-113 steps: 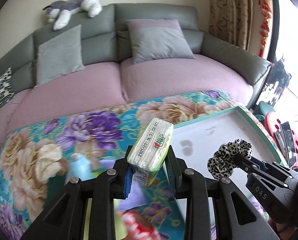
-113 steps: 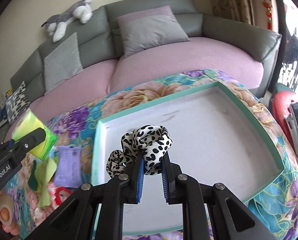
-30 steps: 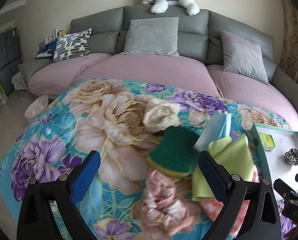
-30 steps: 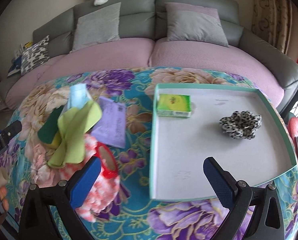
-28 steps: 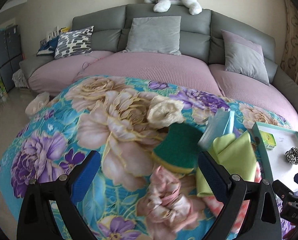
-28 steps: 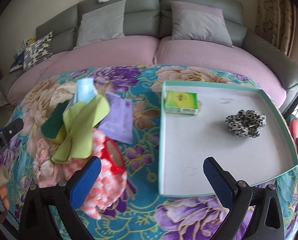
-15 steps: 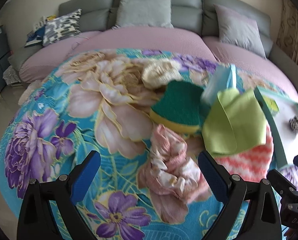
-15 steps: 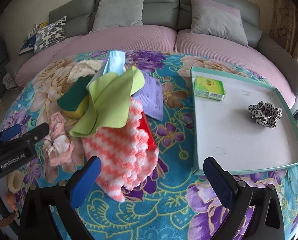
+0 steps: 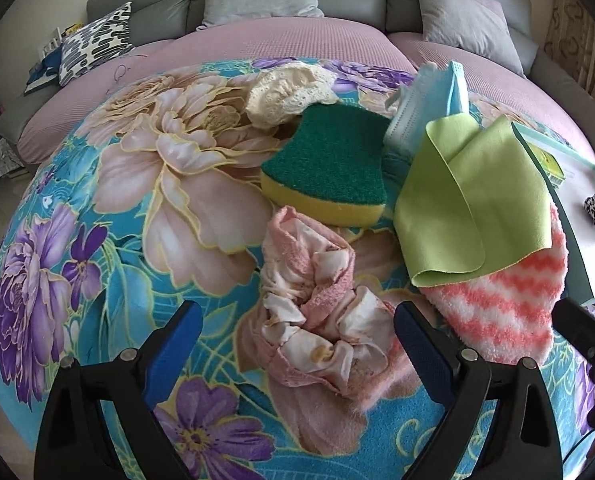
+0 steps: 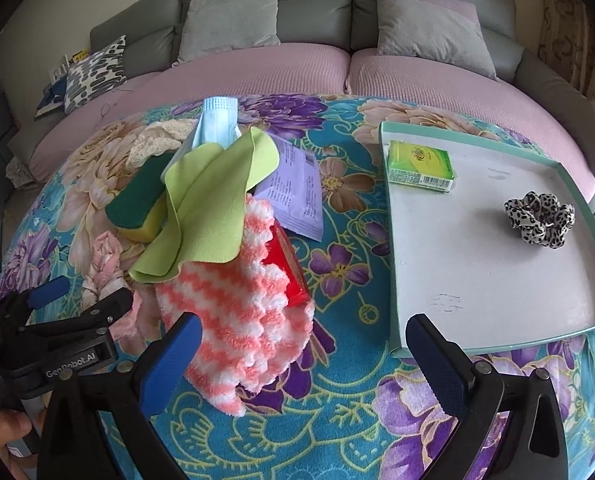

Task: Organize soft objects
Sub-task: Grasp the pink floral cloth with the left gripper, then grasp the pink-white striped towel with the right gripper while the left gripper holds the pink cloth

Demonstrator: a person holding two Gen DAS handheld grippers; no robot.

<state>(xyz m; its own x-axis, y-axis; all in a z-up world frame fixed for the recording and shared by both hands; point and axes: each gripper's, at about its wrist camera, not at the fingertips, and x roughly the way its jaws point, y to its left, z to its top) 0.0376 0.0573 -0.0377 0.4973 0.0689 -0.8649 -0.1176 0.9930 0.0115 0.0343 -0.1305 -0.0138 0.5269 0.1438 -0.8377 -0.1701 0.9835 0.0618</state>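
Left wrist view: left gripper (image 9: 297,344) is over the pink scrunchie (image 9: 317,320), jaws wide and closing, scrunchie between the 2 pads but not pressed. Nothing held. Scrunchie lies crumpled on the floral cloth (image 9: 97,208), just in front of the sponge (image 9: 329,172). Sponge sits green side up, yellow edge toward the camera. Cream lace piece (image 9: 285,92) touches the sponge's far edge. Green cloth (image 9: 469,200) lies right of the sponge, draped over the striped towel (image 9: 505,300), with a blue mask (image 9: 429,108) sticking out behind it.

Right wrist view: right gripper (image 10: 301,360) wide apart, empty, hovering over the gap between the striped towel (image 10: 237,296) and the tray (image 10: 393,240). Towel's near corner is next to the left pad, no contact that I can confirm. Red item (image 10: 289,268) peeks out under the towel's right side; purple packet (image 10: 297,188) lies flat beyond it. Tray holds 2 things: tissue pack (image 10: 421,164) in the far left corner, leopard scrunchie (image 10: 541,216) toward the right side, well apart. Left gripper (image 10: 77,296) shows at lower left, with fingers of a hand (image 10: 1,436) on its handle.
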